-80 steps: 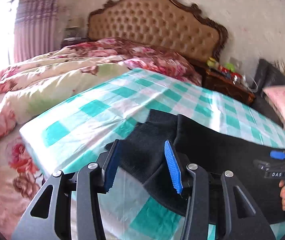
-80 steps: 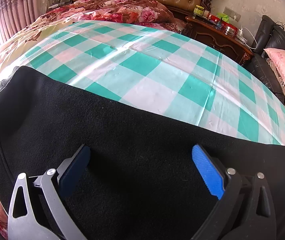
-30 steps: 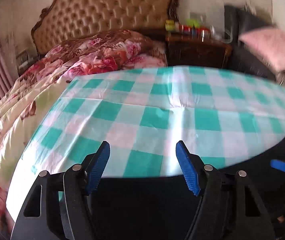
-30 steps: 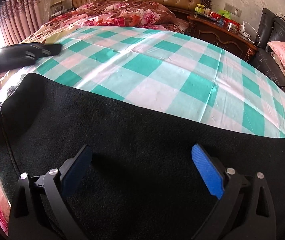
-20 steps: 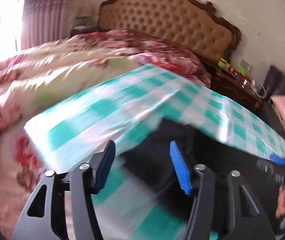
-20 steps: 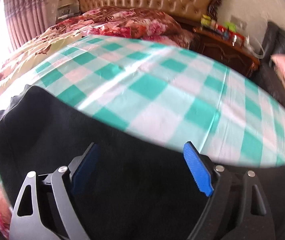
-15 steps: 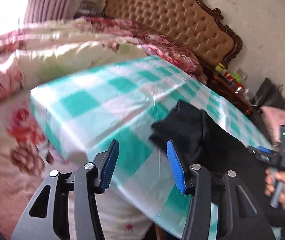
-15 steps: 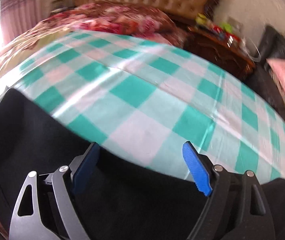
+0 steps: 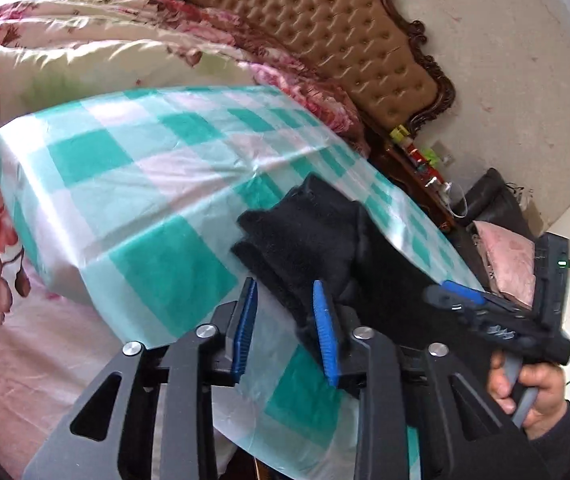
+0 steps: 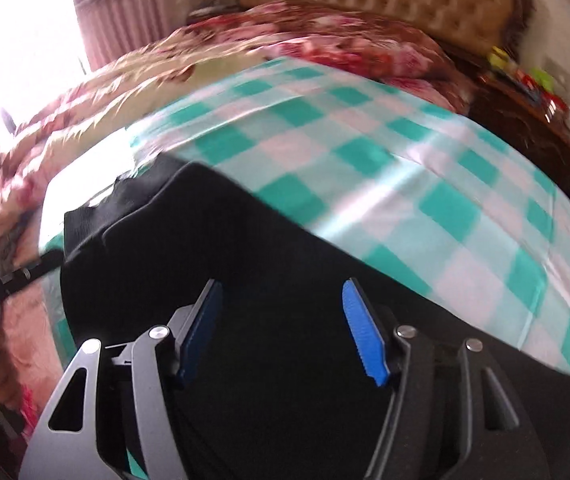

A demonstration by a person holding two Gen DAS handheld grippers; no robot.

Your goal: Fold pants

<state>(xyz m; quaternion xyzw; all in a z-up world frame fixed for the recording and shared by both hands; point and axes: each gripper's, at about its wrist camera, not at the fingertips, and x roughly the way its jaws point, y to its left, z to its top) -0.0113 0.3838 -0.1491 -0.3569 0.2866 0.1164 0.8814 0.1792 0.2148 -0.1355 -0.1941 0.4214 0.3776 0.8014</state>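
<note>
At the pants' (image 9: 325, 240) bunched end, your left gripper (image 9: 285, 320) swung back, jaws closing but not clenched yet; right gripper (image 10: 281, 328) narrowing too, grasping nothing.

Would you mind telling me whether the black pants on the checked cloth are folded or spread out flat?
Partly folded: the black pants show stacked layers at their end on the checked cloth; how much of the rest is doubled cannot be told.

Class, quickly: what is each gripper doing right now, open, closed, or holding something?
Left gripper: open, jaws just closing around the edge of the black pants, not yet pinched.
Right gripper: open, jaws just closing above the pants, holding nothing.
</note>
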